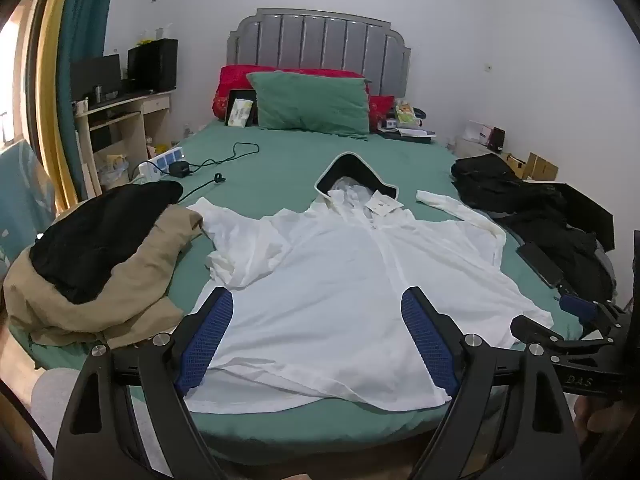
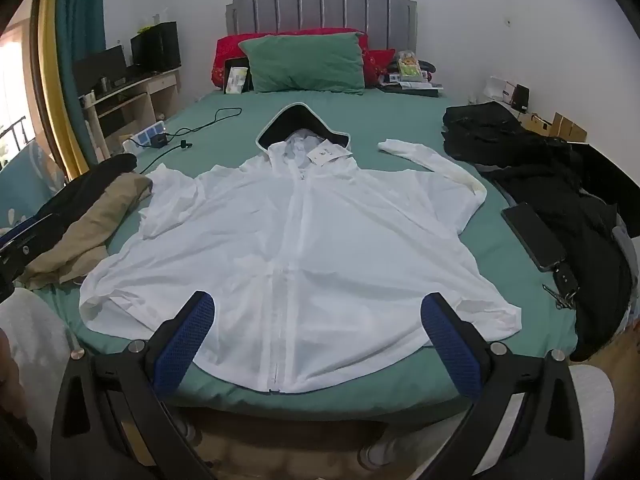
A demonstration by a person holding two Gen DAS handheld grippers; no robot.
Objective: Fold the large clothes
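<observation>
White jacket [image 2: 304,232] lies flat, zip up, across the near half of the bed [image 2: 256,108], hem at 6 o'clock, hood [image 2: 300,124] at 12. Both the left gripper [image 1: 316,300] and right gripper [image 2: 316,300] hang above the hem, spread wide and empty. A good first fold probably starts with the sleeves: the bunched one at 9 o'clock wants smoothing before its side panel folds toward the zip.

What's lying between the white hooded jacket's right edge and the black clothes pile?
In the right wrist view, a dark smartphone with a key fob lies on the green sheet between jacket and pile.
</observation>
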